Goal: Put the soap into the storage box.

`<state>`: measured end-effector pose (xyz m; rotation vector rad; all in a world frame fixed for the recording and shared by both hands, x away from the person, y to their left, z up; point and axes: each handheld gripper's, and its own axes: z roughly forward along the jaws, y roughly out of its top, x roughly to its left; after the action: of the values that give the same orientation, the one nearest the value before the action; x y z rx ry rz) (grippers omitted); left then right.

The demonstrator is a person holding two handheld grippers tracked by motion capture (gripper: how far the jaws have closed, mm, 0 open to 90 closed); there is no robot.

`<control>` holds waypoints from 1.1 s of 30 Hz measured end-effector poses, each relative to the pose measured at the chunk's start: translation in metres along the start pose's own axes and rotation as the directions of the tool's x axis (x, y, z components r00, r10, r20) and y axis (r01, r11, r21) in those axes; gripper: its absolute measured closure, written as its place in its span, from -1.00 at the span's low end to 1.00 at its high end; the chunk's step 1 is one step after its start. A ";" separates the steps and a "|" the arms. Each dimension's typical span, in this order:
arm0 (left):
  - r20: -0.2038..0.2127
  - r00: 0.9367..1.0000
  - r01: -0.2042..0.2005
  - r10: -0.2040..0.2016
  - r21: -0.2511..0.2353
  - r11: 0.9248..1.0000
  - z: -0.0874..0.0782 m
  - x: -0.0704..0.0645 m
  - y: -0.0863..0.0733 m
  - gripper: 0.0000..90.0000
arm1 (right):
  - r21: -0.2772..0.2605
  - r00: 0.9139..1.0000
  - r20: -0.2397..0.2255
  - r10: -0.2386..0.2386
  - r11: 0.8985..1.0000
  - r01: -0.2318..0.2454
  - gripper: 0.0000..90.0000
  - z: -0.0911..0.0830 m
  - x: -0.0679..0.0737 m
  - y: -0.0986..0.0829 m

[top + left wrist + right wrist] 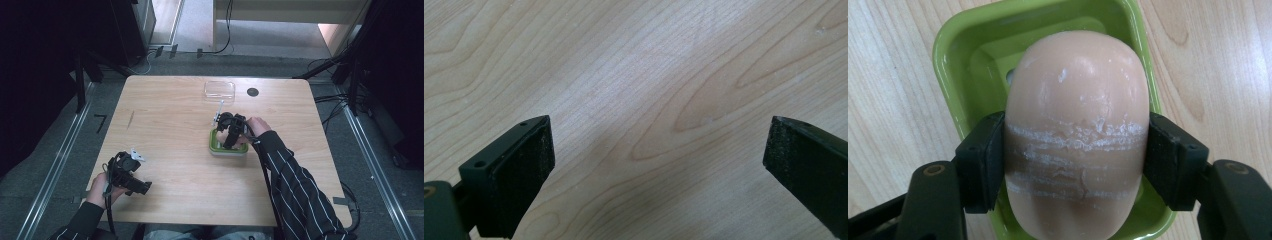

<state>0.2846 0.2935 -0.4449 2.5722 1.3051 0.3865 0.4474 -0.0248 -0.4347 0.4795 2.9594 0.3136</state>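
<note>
Nearest the person, the left gripper [131, 176] idles well short and left of the green soap dish [215, 146], jaws spread wide over bare table [634, 75] with nothing between them. Farther on, the right gripper [1075, 160] is clamped across the short waist of the peach soap bar [1078, 125], whose long axis runs away from the gripper, directly over the soap dish [955, 55]. Beyond the soap dish lies a clear lid [219, 89].
</note>
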 end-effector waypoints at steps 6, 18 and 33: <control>0.003 1.000 0.000 0.000 0.000 1.000 0.000 0.000 0.000 -0.99 | 0.001 1.000 0.008 -0.006 1.000 0.006 -0.26 0.003 0.001 0.000; -0.001 1.000 0.000 0.000 0.001 1.000 0.000 0.000 0.000 -0.99 | 0.011 1.000 0.006 -0.011 1.000 0.011 -0.26 0.007 0.001 0.000; 0.002 1.000 0.001 -0.001 0.002 1.000 0.000 0.000 0.000 -0.99 | 0.006 1.000 0.004 -0.006 1.000 0.005 -0.27 0.007 -0.001 -0.001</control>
<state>0.2846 0.2933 -0.4451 2.5726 1.3067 0.3833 0.4486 -0.0248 -0.4419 0.4721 2.9581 0.3028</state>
